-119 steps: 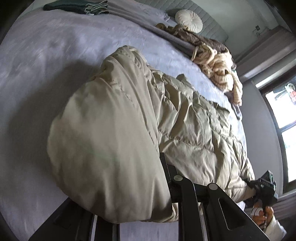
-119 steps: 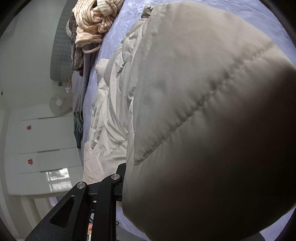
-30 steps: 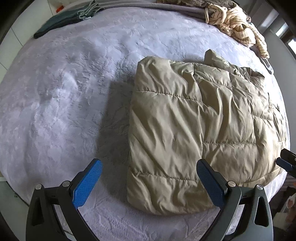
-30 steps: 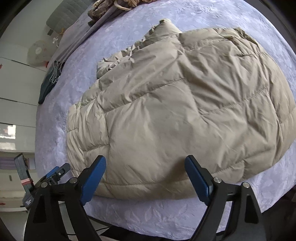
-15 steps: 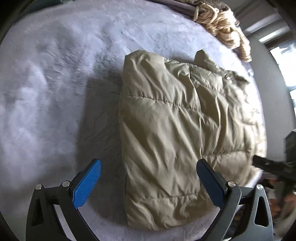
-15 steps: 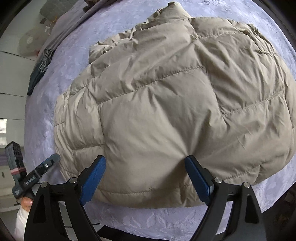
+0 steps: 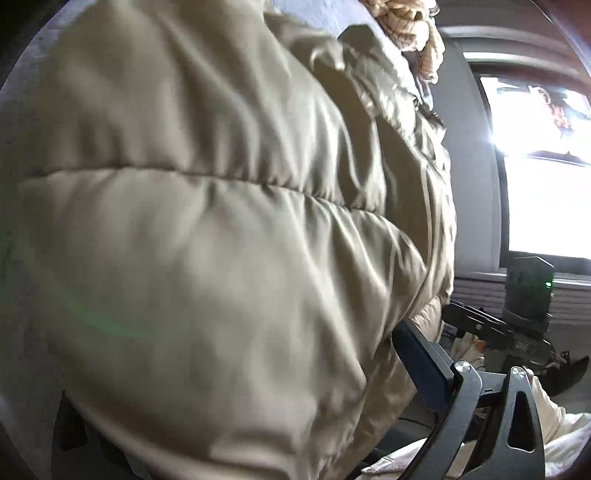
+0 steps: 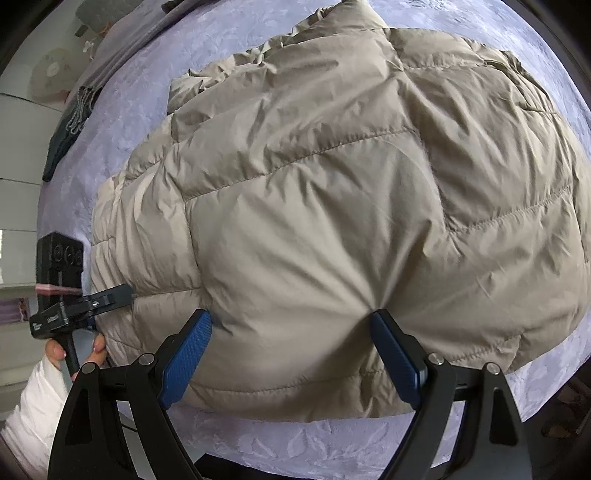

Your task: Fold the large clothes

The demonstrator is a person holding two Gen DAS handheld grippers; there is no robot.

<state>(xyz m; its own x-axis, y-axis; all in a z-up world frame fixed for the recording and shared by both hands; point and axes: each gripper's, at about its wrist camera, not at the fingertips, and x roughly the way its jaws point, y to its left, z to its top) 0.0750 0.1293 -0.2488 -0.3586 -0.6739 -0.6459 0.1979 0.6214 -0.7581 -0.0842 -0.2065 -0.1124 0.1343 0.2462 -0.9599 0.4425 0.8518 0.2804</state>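
Observation:
A beige quilted puffer jacket [image 8: 332,192] lies folded on the lavender bedspread [image 8: 303,439]. My right gripper [image 8: 291,354] is open, its blue pads pressed against the jacket's near edge, one on each side of a bulge of fabric. In the left wrist view the jacket [image 7: 221,240] fills almost the whole frame, very close. Only one finger [image 7: 424,365] of my left gripper shows, beside the jacket's right edge; the other is hidden behind the fabric. The left gripper also shows in the right wrist view [image 8: 110,295], its tip at the jacket's left edge.
A pile of striped knit clothes [image 7: 406,18] lies at the far end of the bed. A dark green folded cloth [image 8: 62,144] and grey fabric [image 8: 122,48] lie at the bed's far left edge. A bright window [image 7: 546,177] is on the right.
The left gripper has dropped from above the bed right down to the jacket's edge, so the jacket now fills its view. The right gripper has pushed forward into the jacket's near edge.

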